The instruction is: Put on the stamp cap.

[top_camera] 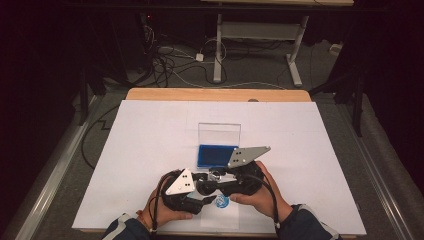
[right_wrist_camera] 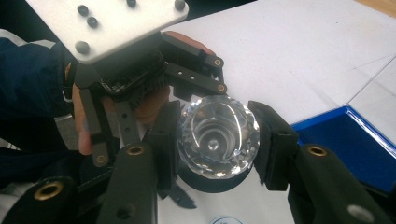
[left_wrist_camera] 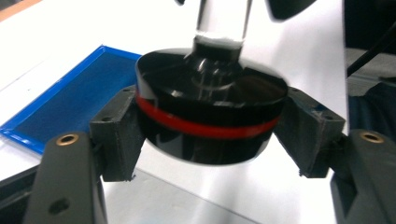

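Note:
A crystal piece with a faceted clear top point(right_wrist_camera: 217, 135) and a round black base point(left_wrist_camera: 210, 116) ringed by a red stripe is held between both grippers near the table's front edge. My left gripper point(left_wrist_camera: 210, 137) is shut on the black base, and the clear stem point(left_wrist_camera: 219, 21) rises above it. My right gripper point(right_wrist_camera: 215, 142) is shut on the faceted top. In the high view the left gripper point(top_camera: 206, 190) and right gripper point(top_camera: 220, 176) meet just in front of an open box with a blue lining point(top_camera: 216, 155).
The box's clear lid point(top_camera: 219, 134) stands upright behind the blue lining. A white sheet point(top_camera: 150, 145) covers the wooden table point(top_camera: 215, 94). A small round blue mark point(top_camera: 221, 201) lies under the grippers. Cables and desk legs are on the floor beyond.

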